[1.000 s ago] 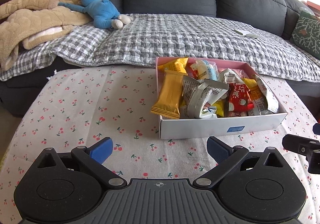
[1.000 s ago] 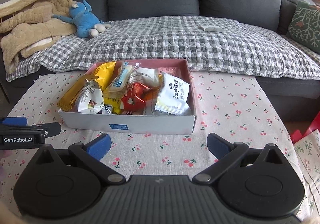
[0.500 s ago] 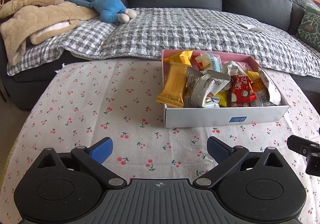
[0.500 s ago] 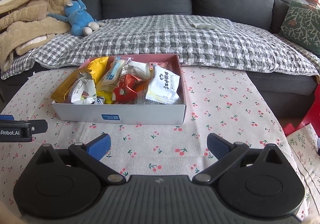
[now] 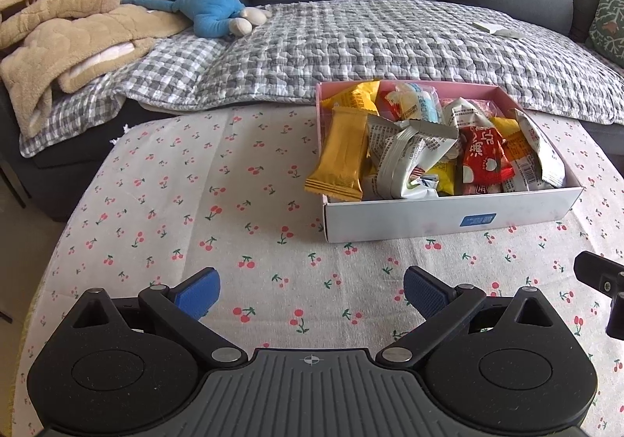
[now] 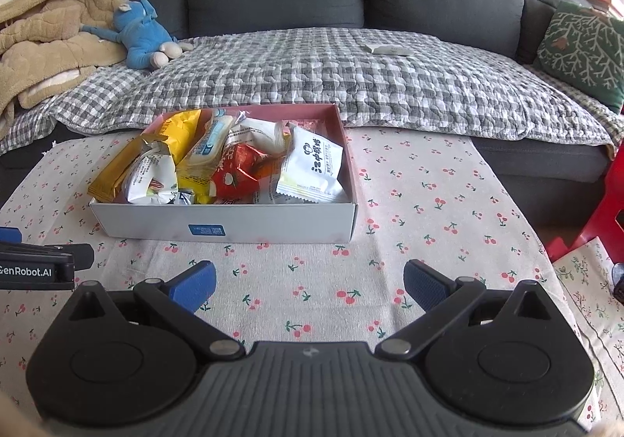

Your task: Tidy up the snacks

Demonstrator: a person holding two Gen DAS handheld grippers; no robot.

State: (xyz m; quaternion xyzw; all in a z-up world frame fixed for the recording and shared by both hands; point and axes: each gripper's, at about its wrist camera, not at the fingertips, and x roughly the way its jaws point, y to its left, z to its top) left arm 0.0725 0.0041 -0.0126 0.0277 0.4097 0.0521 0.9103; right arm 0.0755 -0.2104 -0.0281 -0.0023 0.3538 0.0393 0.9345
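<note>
- Our left gripper [image 5: 312,294] jaws are released, the snack box [image 5: 448,220] at one o'clock.
- Our right gripper [image 6: 310,286] jaws are released, the box at eleven o'clock.

Cherry-print tablecloth [image 5: 195,203], grey-checked blanket [image 5: 370,39]

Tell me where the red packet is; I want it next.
In the left wrist view, the red packet lies right of centre in the box, between a grey packet and a white one.

Lower snack packets [image 6: 234,199] buried under pile; right gripper [image 5: 602,288] cut off by edge.
</note>
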